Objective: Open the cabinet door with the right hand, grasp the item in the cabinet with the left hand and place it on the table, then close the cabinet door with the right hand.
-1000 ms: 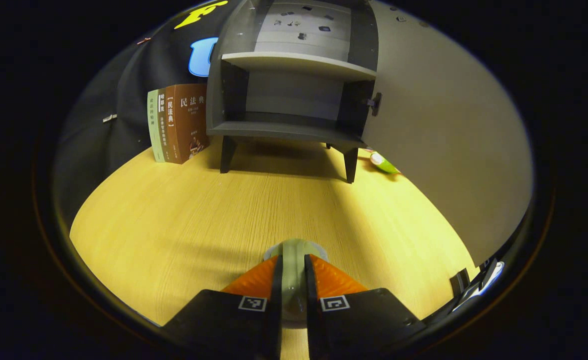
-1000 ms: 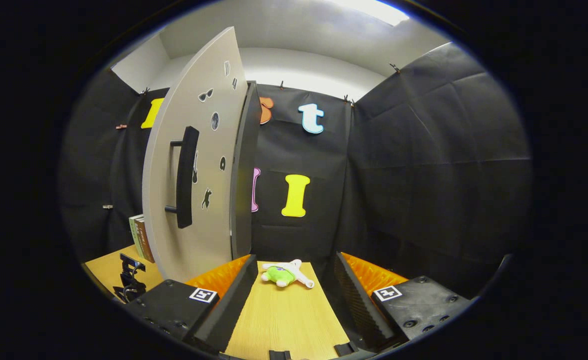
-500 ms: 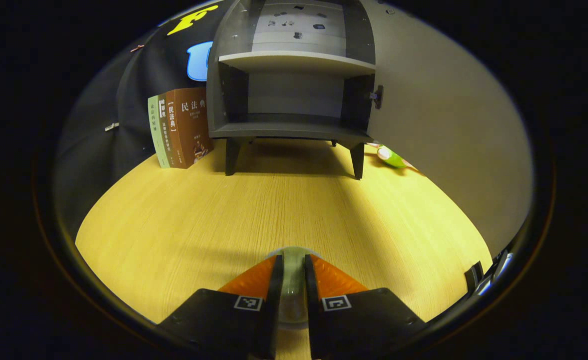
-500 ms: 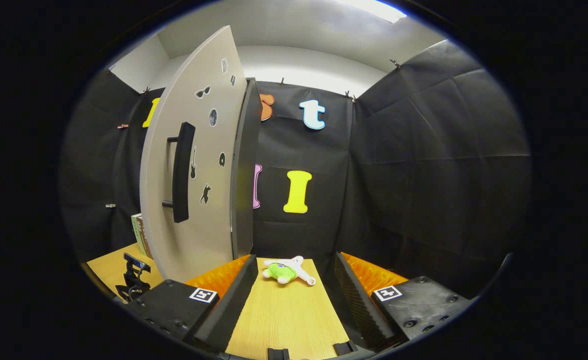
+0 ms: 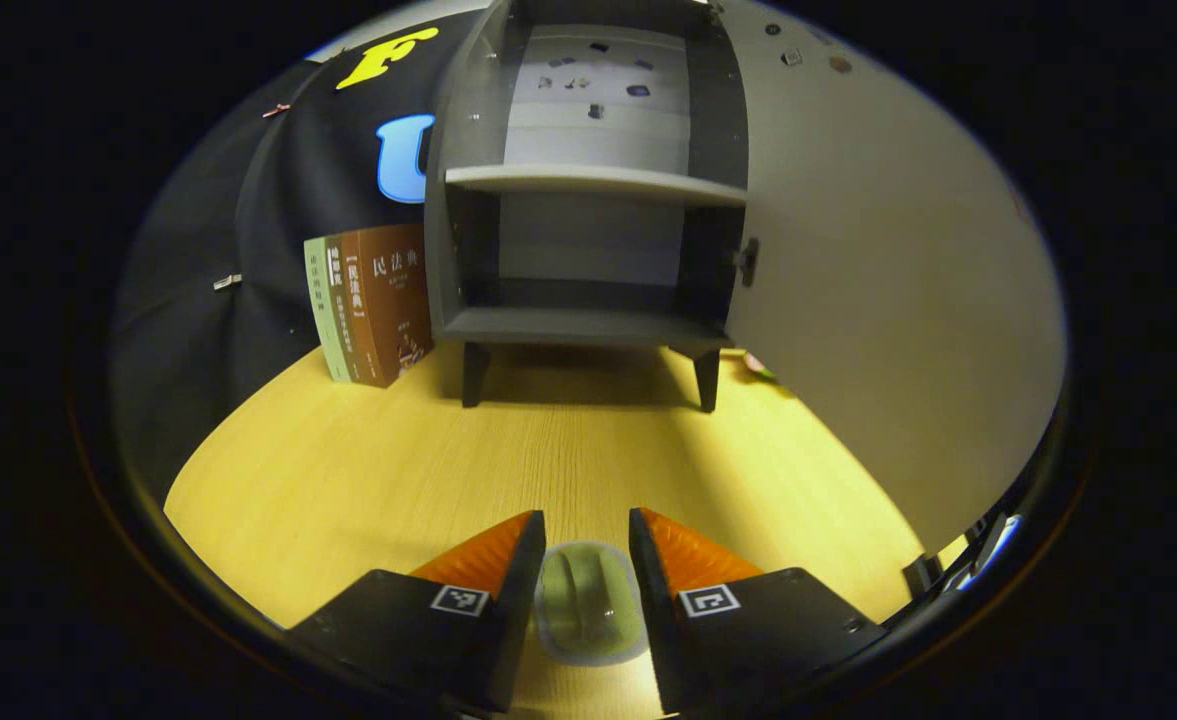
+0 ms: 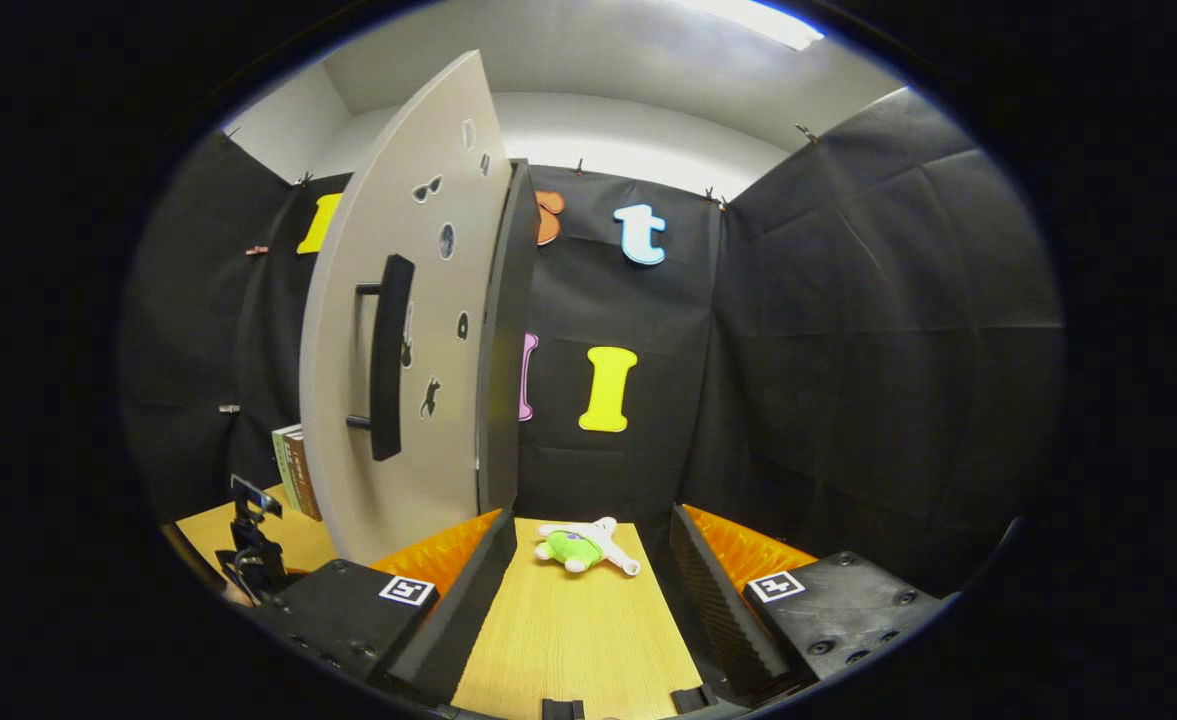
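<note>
Item (image 5: 588, 615), a pale green, rounded, translucent-looking piece, lies on the wood-grain bench (image 5: 368, 480) at its near edge, between the spread fingers of the left tool (image 5: 582, 560), which do not touch it. Beyond stands the grey cabinet (image 5: 588, 320) on short dark legs, shelves bare, its flat door (image 6: 398, 330) swung wide, bar handle (image 6: 388, 370) outward. Books (image 5: 373, 300) stand upright beside it. Right tool (image 6: 588, 590) is spread above a small plush toy (image 6: 583, 545)

The brown book (image 5: 388, 300), standing far ahead and left of the left gripper's fingers, carries 民法典 on its cover and again on its spine. Other print is too small to read.
</note>
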{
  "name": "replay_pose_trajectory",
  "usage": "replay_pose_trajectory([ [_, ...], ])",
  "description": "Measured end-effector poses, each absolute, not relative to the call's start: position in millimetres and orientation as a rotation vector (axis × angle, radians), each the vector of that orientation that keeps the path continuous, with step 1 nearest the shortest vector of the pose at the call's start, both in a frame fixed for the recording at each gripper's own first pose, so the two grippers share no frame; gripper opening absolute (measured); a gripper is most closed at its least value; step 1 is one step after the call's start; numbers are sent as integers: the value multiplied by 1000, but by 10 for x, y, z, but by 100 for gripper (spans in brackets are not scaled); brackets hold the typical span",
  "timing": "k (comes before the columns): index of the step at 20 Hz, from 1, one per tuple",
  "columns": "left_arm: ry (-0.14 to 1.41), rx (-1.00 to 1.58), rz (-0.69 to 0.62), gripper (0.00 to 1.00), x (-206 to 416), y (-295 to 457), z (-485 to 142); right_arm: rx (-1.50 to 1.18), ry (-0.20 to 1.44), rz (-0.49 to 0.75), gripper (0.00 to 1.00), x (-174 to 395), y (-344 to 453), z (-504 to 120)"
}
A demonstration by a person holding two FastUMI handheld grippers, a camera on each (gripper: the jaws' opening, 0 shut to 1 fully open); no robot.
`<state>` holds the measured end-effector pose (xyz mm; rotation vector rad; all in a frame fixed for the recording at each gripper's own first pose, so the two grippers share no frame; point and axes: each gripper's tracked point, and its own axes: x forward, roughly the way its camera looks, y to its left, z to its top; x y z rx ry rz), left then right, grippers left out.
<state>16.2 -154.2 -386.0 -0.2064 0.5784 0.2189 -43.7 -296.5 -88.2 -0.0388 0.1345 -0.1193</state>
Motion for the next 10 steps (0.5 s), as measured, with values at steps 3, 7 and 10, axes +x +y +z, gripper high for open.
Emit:
replay_pose_trajectory([
  [3, 511, -222, 164, 71, 218, -1480, -3325, -36, 111, -64, 98, -417, -2721, -744],
  [7, 401, -196, 150, 80, 185, -1216, -2542, -48, 110, -9, 98, -425, -2415, -619],
  [10, 300, -183, 126, 92, 211, -1061, -1982, -62, 101, 16, 97, -402, -2247, -505],
])
